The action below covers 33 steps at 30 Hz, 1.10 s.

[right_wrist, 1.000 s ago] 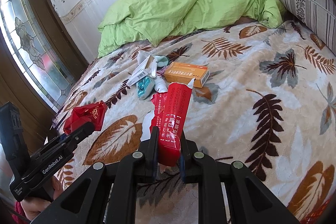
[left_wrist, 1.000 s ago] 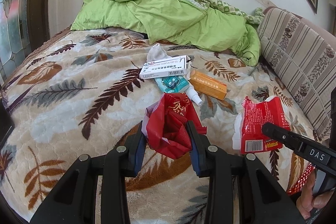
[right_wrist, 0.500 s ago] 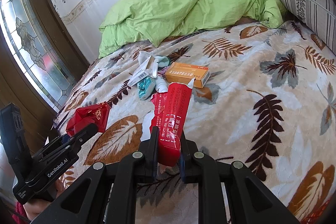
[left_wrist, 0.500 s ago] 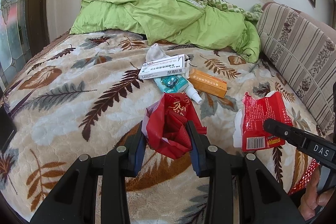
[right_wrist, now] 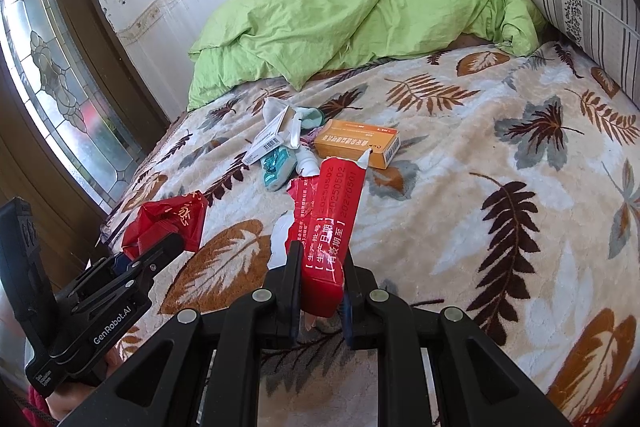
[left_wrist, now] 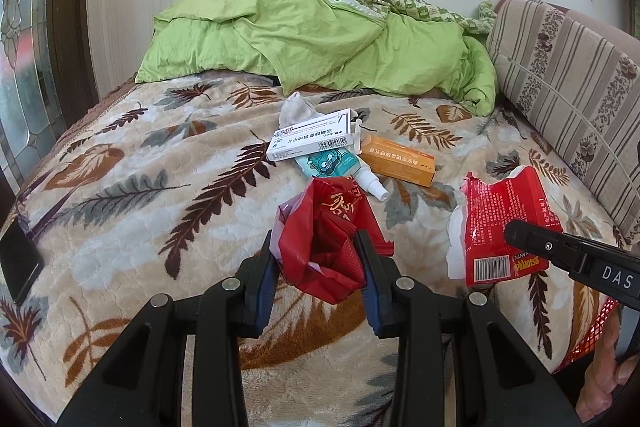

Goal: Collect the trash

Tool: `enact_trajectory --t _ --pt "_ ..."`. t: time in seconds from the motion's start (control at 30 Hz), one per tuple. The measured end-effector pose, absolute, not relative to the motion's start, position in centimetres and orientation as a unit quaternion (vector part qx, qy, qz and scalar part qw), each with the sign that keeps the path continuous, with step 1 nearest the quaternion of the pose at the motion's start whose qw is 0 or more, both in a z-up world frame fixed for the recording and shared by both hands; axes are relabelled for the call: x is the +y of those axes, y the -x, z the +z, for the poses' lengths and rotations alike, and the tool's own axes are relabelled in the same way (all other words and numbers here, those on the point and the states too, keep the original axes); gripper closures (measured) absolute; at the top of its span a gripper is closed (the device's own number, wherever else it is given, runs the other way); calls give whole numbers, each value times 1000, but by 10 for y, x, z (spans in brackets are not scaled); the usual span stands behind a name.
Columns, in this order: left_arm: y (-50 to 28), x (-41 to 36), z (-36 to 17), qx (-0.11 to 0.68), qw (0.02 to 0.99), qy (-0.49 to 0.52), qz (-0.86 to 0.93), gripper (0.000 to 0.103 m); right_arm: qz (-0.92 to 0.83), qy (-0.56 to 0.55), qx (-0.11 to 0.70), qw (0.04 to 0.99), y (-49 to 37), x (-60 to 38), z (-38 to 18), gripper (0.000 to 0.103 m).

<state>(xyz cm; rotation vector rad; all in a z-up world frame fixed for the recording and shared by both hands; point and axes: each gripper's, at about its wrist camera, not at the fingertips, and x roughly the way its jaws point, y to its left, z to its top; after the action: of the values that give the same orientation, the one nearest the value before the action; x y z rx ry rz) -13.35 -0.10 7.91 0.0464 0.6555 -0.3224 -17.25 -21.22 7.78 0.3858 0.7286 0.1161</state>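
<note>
Currently left gripper fingers clamp a red bag. Right gripper fingers pinch a torn red wrapper above the bed.

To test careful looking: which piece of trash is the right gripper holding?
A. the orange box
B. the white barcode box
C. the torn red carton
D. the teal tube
C: the right gripper is clamped on the torn red carton, while the other three items lie loose on the bed.
</note>
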Motion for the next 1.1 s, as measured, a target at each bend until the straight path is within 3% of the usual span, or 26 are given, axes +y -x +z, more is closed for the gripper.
enact_trajectory --t 0.6,0.83,1.1 --pt "176 -34 95 309 927 -39 -209 68 60 -210 316 923 230 -233 107 87" --pt "236 -106 131 280 897 -78 -334 68 -3 -229 275 934 330 -304 134 87" --pt "300 -229 157 299 800 -108 -509 68 -164 -271 230 920 450 -414 148 86"
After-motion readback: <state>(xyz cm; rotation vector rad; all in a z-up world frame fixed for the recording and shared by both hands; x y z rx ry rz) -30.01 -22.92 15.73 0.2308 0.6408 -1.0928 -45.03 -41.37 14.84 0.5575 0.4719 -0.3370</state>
